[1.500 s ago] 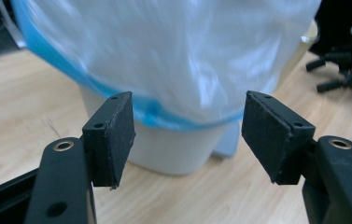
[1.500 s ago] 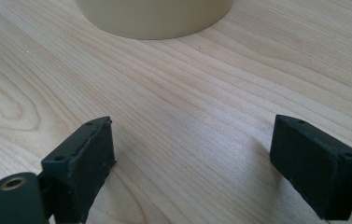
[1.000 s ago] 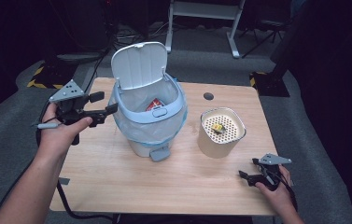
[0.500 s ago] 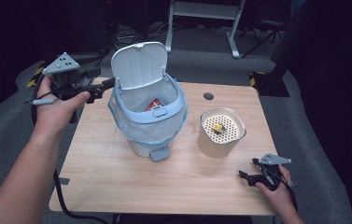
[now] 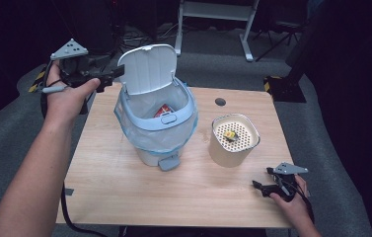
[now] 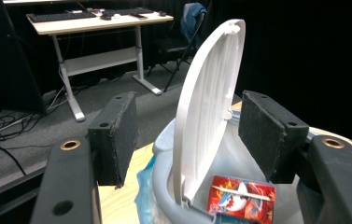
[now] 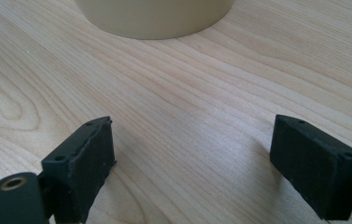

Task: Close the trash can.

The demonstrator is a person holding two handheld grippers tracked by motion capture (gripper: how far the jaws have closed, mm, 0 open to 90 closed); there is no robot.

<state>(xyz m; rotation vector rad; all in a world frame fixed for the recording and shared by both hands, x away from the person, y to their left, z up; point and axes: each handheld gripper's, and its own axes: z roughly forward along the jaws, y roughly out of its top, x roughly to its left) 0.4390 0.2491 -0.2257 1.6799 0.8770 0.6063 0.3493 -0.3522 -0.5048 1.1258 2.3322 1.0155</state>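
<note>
A white and pale blue pedal bin [image 5: 156,129] stands mid-table with its lid [image 5: 147,68] raised upright and a clear bag lining it. A red packet [image 5: 164,110] lies inside; the left gripper view shows the packet [image 6: 241,198] below the lid [image 6: 206,107]. My left gripper [image 5: 108,75] is held open in the air at the bin's back left, its jaws on either side of the lid's edge without touching it. My right gripper [image 5: 262,185] rests open on the table near the front right corner, nothing between its jaws.
A cream round container [image 5: 234,140] with a perforated top and a small yellow piece [image 5: 230,134] on it stands right of the bin. A dark round hole [image 5: 220,101] sits at the table's back. Desks and chairs stand on the floor beyond.
My left gripper has risen and moved back from the bin's left side to beside the raised lid. The right gripper has stayed put.
</note>
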